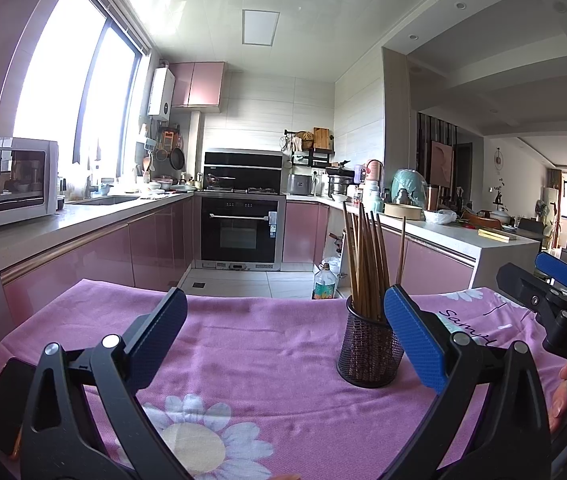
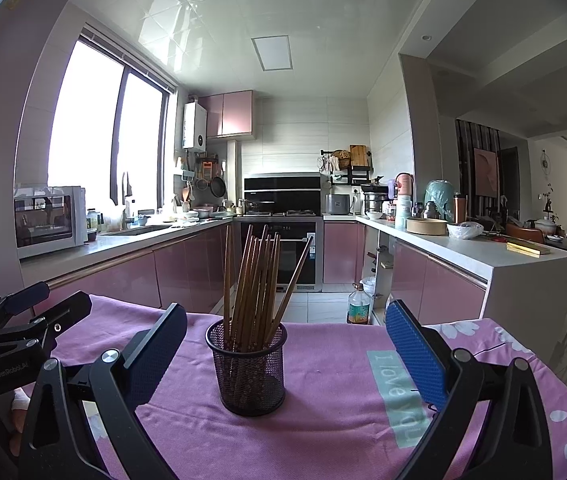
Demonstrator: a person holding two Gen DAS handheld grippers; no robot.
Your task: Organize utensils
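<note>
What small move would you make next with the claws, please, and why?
Probably ease both claws back and stop: the chopsticks all stand in the mesh holder, the pink cloth shows none loose, and the left claw and right claw are open and empty.

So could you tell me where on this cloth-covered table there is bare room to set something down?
The pink cloth lies bare all around the mesh holder of chopsticks, left and right of it, between the open right gripper fingers. The left gripper frames more bare cloth. The far counters look crowded.
</note>
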